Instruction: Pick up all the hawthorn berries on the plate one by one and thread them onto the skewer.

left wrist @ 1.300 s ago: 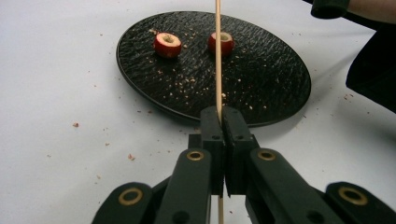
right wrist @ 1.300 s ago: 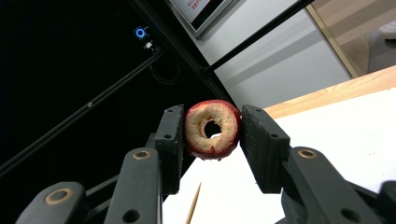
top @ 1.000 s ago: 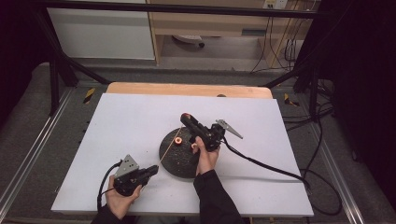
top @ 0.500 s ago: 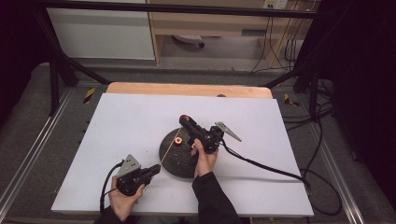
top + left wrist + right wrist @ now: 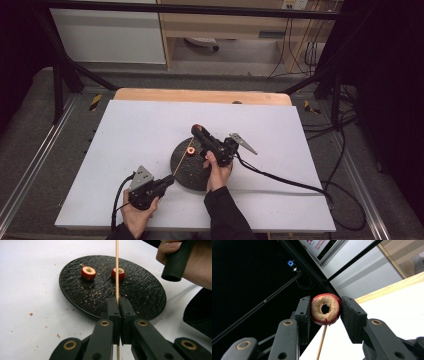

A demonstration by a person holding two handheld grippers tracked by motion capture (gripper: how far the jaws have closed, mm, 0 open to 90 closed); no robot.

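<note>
— Tongs first: how does the left tongs (image 5: 117, 306) stand?

— Pressed together on a thin wooden skewer (image 5: 117, 270). In the left gripper view the stick rises straight up from between the two black jaws, through the middle of the frame, past the top edge. In the high view the left tongs (image 5: 167, 181) sits low and left of centre, held in the person's left hand (image 5: 136, 215), and the skewer (image 5: 181, 159) slants up and to the right from it.

— And the right tongs (image 5: 325, 312)?

— Pinching a cored red fruit piece (image 5: 326, 308), a ring with pale flesh and a dark hole through its middle, one jaw on each side. The skewer (image 5: 321, 342) shows just below the fruit, running to the bottom edge of that frame. In the high view the right tongs (image 5: 198, 131) is near the centre, held in the right hand (image 5: 218, 170) above the plate.

— What lies on the plate?

— A round black plate (image 5: 140, 290) rests on the white tabletop (image 5: 30, 277). Two more cored red pieces sit on it in the upper part of the left gripper view: one on the left (image 5: 88, 273), one (image 5: 121, 273) just behind the skewer. Crumbs are scattered over the plate and the tabletop beside it.

— Anything else in the high view?

— One fruit piece (image 5: 190, 150) shows on the plate (image 5: 192, 175), near the skewer's line. A black cable (image 5: 290, 181) trails from the right gripper toward the right edge of the tabletop (image 5: 140, 125).
</note>
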